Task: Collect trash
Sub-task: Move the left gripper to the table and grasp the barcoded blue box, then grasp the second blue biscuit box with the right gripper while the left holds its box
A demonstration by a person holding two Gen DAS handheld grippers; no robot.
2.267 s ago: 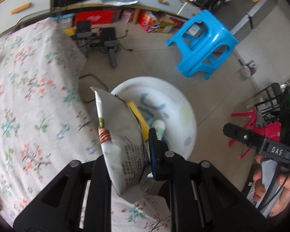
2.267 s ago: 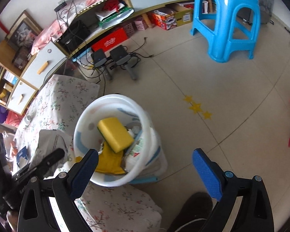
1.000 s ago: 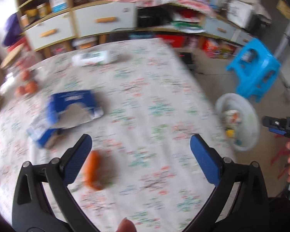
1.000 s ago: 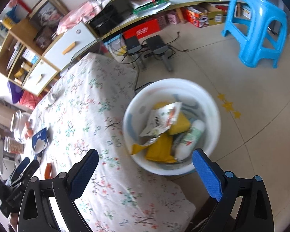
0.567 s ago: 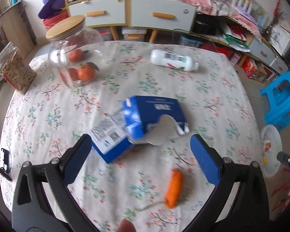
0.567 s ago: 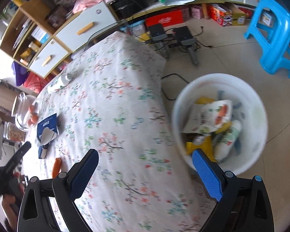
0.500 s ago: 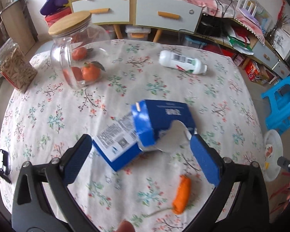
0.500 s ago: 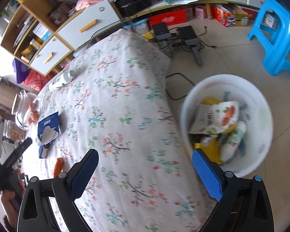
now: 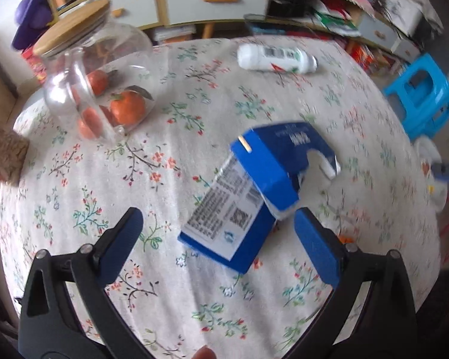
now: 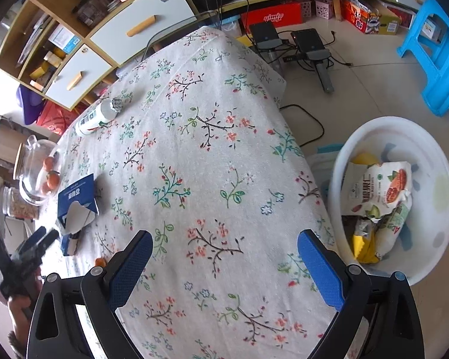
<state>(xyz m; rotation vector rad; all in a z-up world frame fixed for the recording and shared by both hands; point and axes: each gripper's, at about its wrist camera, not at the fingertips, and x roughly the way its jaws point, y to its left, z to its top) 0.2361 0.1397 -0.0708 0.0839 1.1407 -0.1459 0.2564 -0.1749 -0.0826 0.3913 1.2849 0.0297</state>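
your left gripper [image 9: 217, 240] is wide open with nothing in it, and the blue carton [image 9: 254, 191] lies right ahead, its near end sitting between the two blue pads. its long axis runs on a slant, from the near end by the left pad up and away toward the right, so it seems you would have to turn the jaws to close across its short side rather than along its length. this hand is plainly the nearer one; your right gripper [image 10: 224, 264] is also spread wide and empty, hanging over the tablecloth [image 10: 194, 155] on the far side from the carton, close to the white basin [image 10: 434, 137] on the floor.

the carton looks torn open and crumpled at its far end, with a white label and barcode on the near face, so it will likely give under a squeeze. past the carton, toward the cabinets, a white bottle [image 9: 277, 56] lies on its side; a small orange scrap [image 10: 99, 261] sits just beside the carton's near end.
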